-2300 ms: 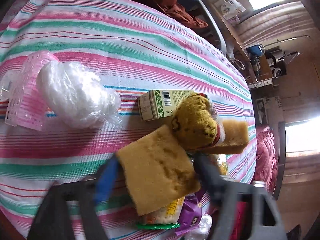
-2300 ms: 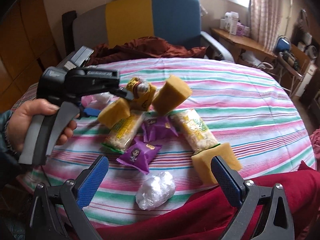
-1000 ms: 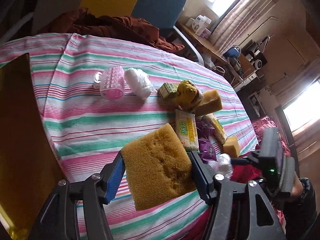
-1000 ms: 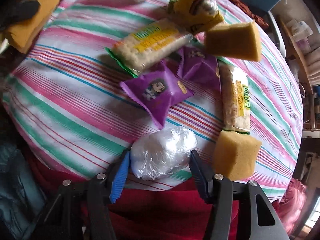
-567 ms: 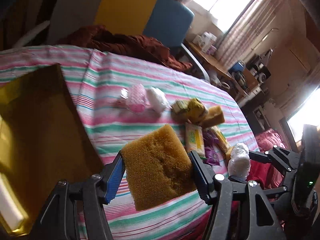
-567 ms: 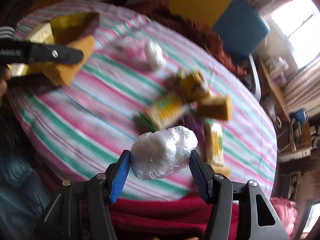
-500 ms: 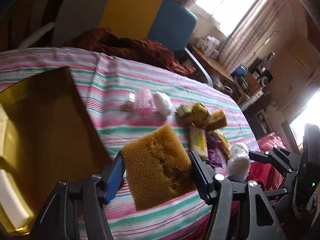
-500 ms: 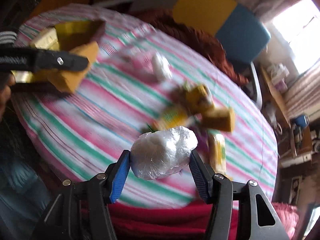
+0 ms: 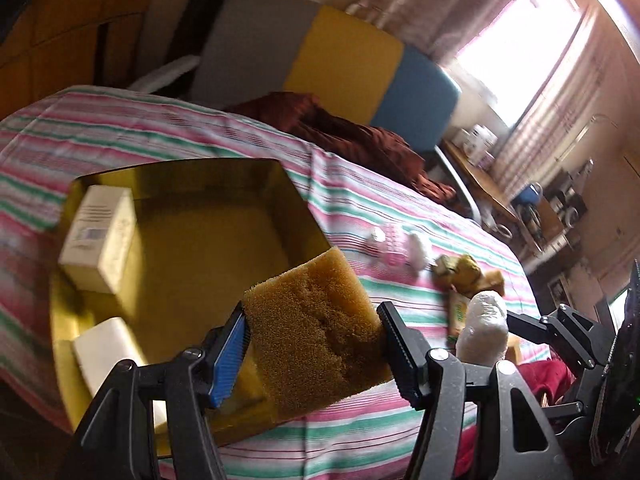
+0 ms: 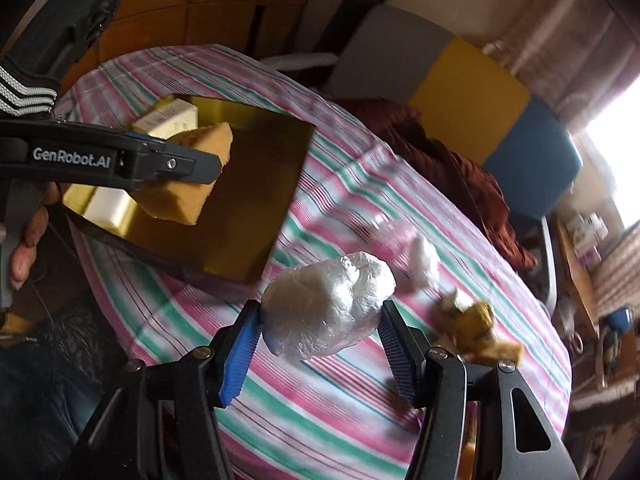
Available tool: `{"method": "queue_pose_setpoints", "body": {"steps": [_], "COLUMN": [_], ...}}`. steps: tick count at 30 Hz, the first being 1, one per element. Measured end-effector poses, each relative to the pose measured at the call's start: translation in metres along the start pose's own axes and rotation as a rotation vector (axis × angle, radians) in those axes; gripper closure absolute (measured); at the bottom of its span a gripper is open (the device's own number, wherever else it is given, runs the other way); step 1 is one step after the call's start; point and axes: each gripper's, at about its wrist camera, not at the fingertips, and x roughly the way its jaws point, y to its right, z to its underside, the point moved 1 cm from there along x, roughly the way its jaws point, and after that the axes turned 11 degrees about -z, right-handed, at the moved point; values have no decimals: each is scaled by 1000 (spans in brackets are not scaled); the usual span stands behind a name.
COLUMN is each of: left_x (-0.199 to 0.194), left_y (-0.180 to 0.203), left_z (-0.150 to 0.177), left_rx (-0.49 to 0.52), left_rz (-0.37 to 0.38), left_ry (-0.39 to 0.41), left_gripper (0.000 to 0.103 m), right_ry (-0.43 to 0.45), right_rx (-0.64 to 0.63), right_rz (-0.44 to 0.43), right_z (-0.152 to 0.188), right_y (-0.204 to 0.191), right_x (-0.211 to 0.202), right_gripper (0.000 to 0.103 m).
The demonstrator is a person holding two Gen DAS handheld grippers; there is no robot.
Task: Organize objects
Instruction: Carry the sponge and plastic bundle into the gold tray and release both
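The left gripper (image 9: 312, 354) has its jaws closed on a sponge (image 9: 316, 332), pinching it by its 2 side edges so the broad face hangs free. It hovers over the near rim of the gold box (image 9: 224, 224), which sits at the left end of the counter (image 9: 400, 420) under a striped cloth. That grip looks chosen for a clean drop: opening the jaws should let the sponge fall flat into the box.

The right gripper (image 10: 318, 346) has its jaws closed on a plastic-wrapped ball (image 10: 326, 306), held across its middle, above the counter and just beside the box's near corner. From the right wrist view the sponge (image 10: 184, 176) is plainly above the box's interior (image 10: 248, 184), not touching it. Both loads seem bound for the same container, with the sponge ahead of the ball.

The box is open-topped with a shiny gold floor. Inside it lie 2 items: a white carton (image 9: 100, 248) against the far-left wall, and a white block (image 9: 106, 350) near the front-left corner. Most of the floor is bare, so there is room for both loads.

Well apart from the box, further along the counter, a blurred cluster remains: a pink item (image 9: 394, 242), a white bundle (image 9: 420, 250), and yellow things (image 9: 466, 276). Sorting therefore appears unfinished.
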Motion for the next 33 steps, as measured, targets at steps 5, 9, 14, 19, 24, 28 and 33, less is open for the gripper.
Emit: {"method": "queue_pose_setpoints", "body": {"steps": [5, 9, 14, 19, 24, 28, 33], "left_x": [-7, -12, -14, -15, -14, -13, -6], "left_y": [-30, -49, -66, -78, -85, -88, -88], "left_z": [1, 2, 2, 1, -4, -10, -24], "left_rx": [-47, -76, -98, -110, -113, -104, -88], "left_rz": [-28, -42, -60, -68, -68, -68, -52], "left_ry": [17, 32, 39, 46, 52, 59, 63], "left_gripper": [39, 39, 39, 39, 39, 39, 39], "right_ry": [31, 74, 110, 119, 127, 127, 118], "right_rx": [-32, -27, -3, 1, -15, -18, -10], "right_rz": [-11, -37, -72, -76, -62, -66, -87], "right_z": [-18, -34, -51, -64, -74, -77, -79], "right_y": [-21, -35, -52, -66, -75, -77, -79], "right_x": [7, 13, 24, 33, 40, 45, 55], "right_gripper": [43, 43, 43, 43, 43, 43, 43]}}
